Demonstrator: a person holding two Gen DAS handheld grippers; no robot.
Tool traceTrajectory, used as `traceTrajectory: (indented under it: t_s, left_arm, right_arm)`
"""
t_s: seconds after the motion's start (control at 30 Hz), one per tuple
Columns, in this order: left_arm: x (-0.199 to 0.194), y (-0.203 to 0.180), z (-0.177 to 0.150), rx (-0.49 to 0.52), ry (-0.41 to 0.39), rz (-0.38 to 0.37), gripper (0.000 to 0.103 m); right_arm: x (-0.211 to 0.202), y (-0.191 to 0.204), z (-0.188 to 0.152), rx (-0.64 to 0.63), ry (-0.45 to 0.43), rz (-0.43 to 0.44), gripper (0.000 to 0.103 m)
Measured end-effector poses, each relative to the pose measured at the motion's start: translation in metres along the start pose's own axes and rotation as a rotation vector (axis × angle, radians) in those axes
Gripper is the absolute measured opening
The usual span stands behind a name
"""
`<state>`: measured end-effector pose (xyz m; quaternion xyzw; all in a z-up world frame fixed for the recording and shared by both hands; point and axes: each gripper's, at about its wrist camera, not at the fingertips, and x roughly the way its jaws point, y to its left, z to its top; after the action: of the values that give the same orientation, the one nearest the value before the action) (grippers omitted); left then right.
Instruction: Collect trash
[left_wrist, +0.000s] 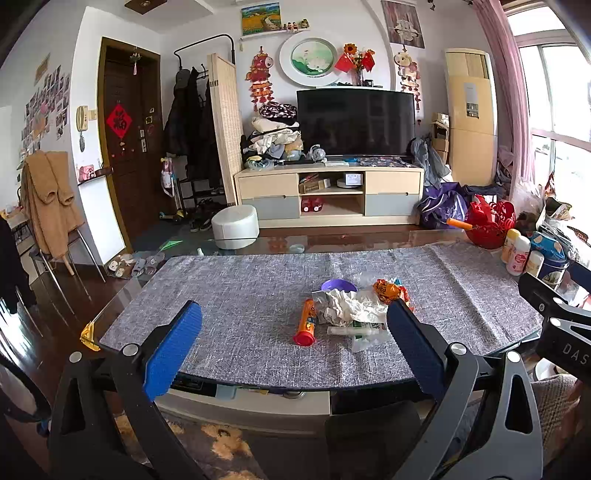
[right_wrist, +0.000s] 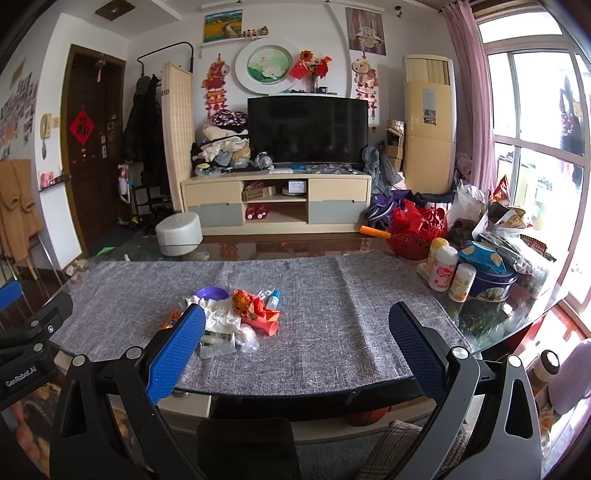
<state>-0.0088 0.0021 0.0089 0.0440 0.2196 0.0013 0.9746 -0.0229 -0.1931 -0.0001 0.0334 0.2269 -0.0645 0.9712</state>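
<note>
Grey woven cloth (left_wrist: 258, 295) covers the glass-topped table (left_wrist: 122, 295) in a cluttered living room, and both grippers hang at its near edge. Jaws of the left gripper (left_wrist: 295, 343) stand spread wide, holding nothing; jaws of the right gripper (right_wrist: 297, 343) are likewise released and empty.

Between the left gripper's blue pads lies the trash pile: an orange cylindrical tube with a red cap (left_wrist: 307, 322) lying on its side, crumpled white tissue paper (left_wrist: 351, 306) touching it, a clear plastic wrapper with green print (left_wrist: 364, 330) just in front, an orange-red crinkled snack wrapper (left_wrist: 388, 290) behind, and a purple plastic bowl (left_wrist: 338, 285) at the back. From the right wrist view the pile sits left of centre, partly behind the left pad, with a small blue-capped bottle (right_wrist: 274, 297) at its right edge.

Farther right on the table stand white plastic bottles (right_wrist: 443, 273), a blue round tin (right_wrist: 491, 286) and a red cut-out basket (right_wrist: 417, 230). Beyond the table are a pale wooden TV cabinet (left_wrist: 328, 192) and a black television (left_wrist: 356, 122).
</note>
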Motion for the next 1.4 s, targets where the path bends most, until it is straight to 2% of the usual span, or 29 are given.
traceTrajectory:
  t_s: [0.8,1.13,1.4]
  left_arm:
    - [-0.002,0.008,0.0,-0.004,0.006,0.006,0.095]
    - [0.033,0.02,-0.008,-0.008,0.082,0.033,0.095]
    - [0.067,0.021,-0.016,0.024,0.138,-0.004,0.095]
  right_arm:
    - [0.001,-0.001,0.001,0.003,0.005,-0.003,0.1]
    - [0.041,-0.006,-0.011,0.029,0.089,0.019,0.1]
    - [0.09,-0.011,-0.029,0.061,0.196,0.021,0.1]
